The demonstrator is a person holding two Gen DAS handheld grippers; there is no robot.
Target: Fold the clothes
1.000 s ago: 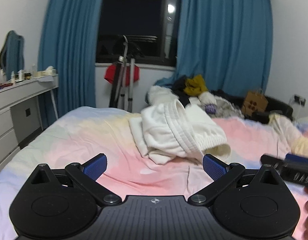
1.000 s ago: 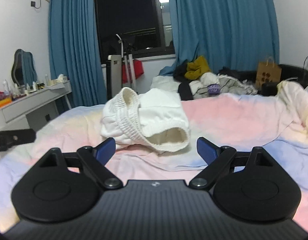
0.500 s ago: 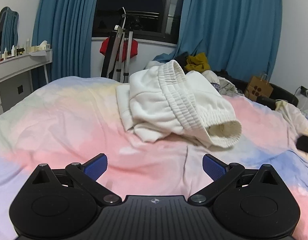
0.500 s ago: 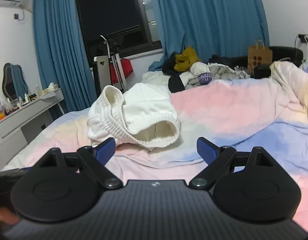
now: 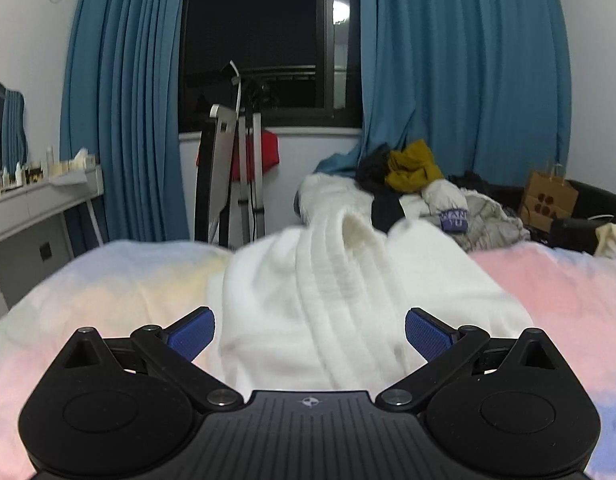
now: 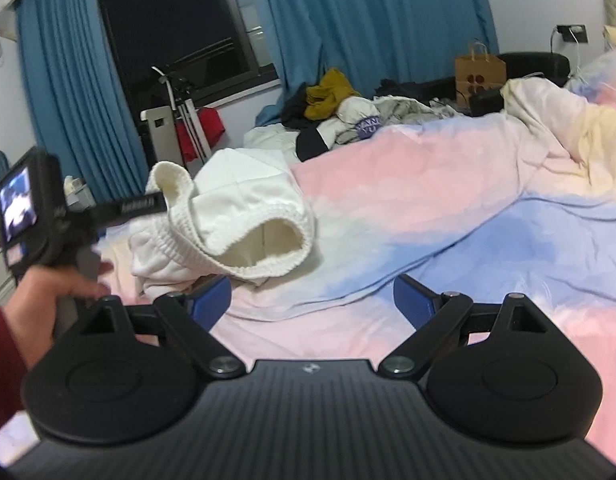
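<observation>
Left tool [image 5: 309, 330]: fingers spread wide, nothing pinched. The white garment [image 5: 347, 300] sits right between and ahead of its blue pads [image 5: 190, 332]; it's blurred here, so I can't tell if a pad touches cloth.

Right tool [image 6: 311, 300]: also spread, holding nothing, low over the bed [image 6: 447, 208] and just short of the garment's near edge.

Garment [image 6: 232, 216] is a crumpled white heap on the pastel pink/blue/yellow duvet. Ribbed elastic band [image 5: 339, 280] runs away from the left tool toward the window. In the right view the ribbed opening [image 6: 268, 244] gapes toward the camera, long axis roughly left-right.

Left hand [image 6: 56, 284] with red sleeve [image 6: 2, 364] grips the left tool's handle at the garment's left side.

Clothes pile [image 6: 339, 108] well behind, by the blue curtains [image 6: 367, 20].
</observation>
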